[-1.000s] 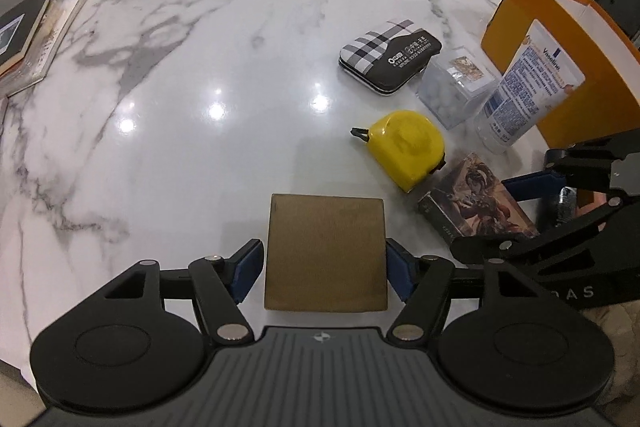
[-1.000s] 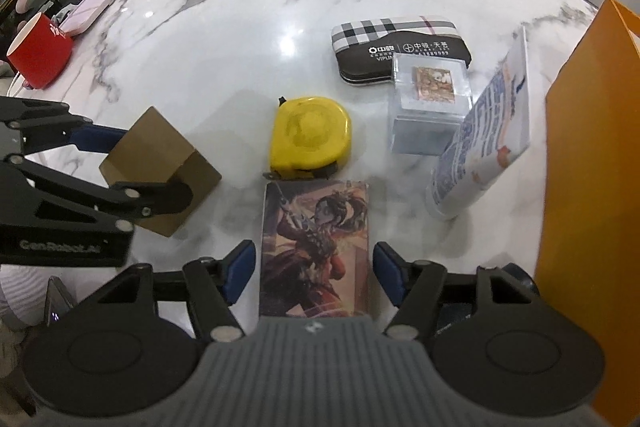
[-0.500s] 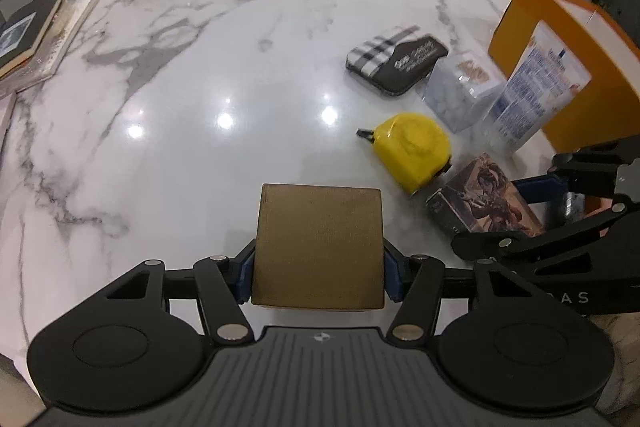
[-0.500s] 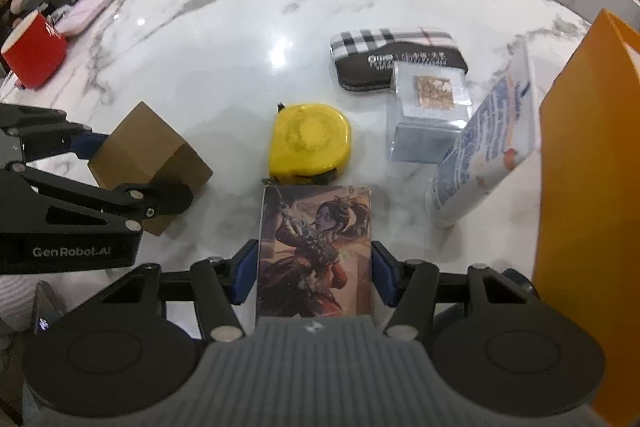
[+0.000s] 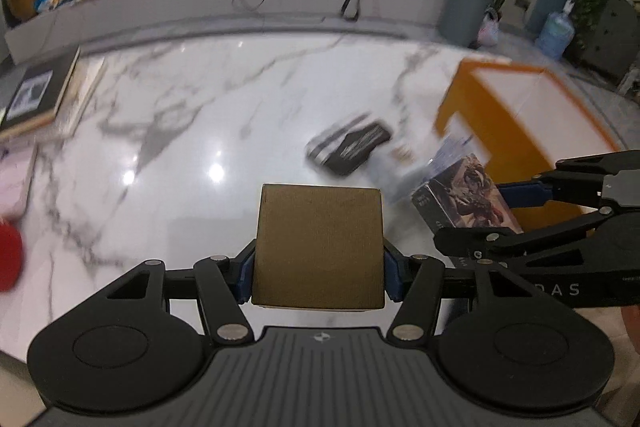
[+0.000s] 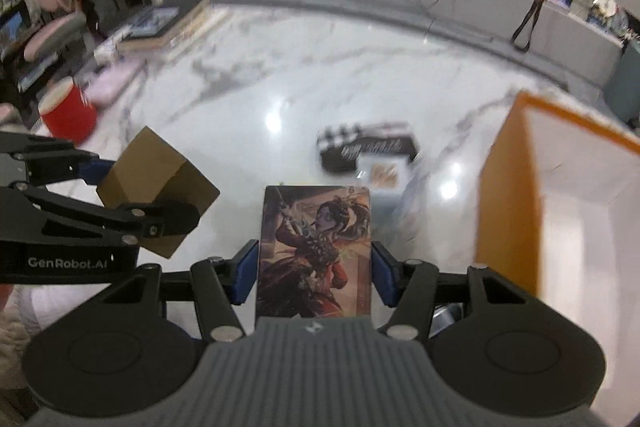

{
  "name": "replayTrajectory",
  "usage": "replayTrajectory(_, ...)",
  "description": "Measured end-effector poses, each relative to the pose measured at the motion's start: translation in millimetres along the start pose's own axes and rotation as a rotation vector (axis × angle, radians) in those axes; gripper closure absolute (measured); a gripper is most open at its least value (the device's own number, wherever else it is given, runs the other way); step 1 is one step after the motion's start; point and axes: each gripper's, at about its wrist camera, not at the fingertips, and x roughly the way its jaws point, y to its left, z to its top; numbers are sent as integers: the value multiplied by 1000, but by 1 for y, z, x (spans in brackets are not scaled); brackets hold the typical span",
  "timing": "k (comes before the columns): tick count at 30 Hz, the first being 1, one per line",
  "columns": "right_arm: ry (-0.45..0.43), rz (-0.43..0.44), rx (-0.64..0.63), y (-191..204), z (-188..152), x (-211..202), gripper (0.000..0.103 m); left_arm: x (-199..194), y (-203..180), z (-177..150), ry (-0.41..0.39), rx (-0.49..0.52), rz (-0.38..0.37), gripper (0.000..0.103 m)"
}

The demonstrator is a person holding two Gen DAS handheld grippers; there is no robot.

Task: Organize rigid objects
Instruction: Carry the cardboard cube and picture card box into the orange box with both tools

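Left wrist: brown box [image 5: 318, 247] between left tool [image 5: 319, 269] pads

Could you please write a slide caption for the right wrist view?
Right tool grips an illustrated card box above the marble table, beside the open orange bin.

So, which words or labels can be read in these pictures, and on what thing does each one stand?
"GenRobot.AI": on the side of the left gripper, seen from the right wrist.
"DAS": end of a cut-off word on the right gripper.
Black case: white print, too blurred to read.
Picture box: no readable text; small print on its side is blurred.
Brown box: none.
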Motion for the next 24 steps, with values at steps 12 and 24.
replayTrajectory(12,-131,-161,82,-87,3,-109,45,-23,-107,56,-118,197,-170,35)
replayTrajectory(24,44,-295,100,-169,-19,-69,45,42,-206,92,-79,405,-250,35)
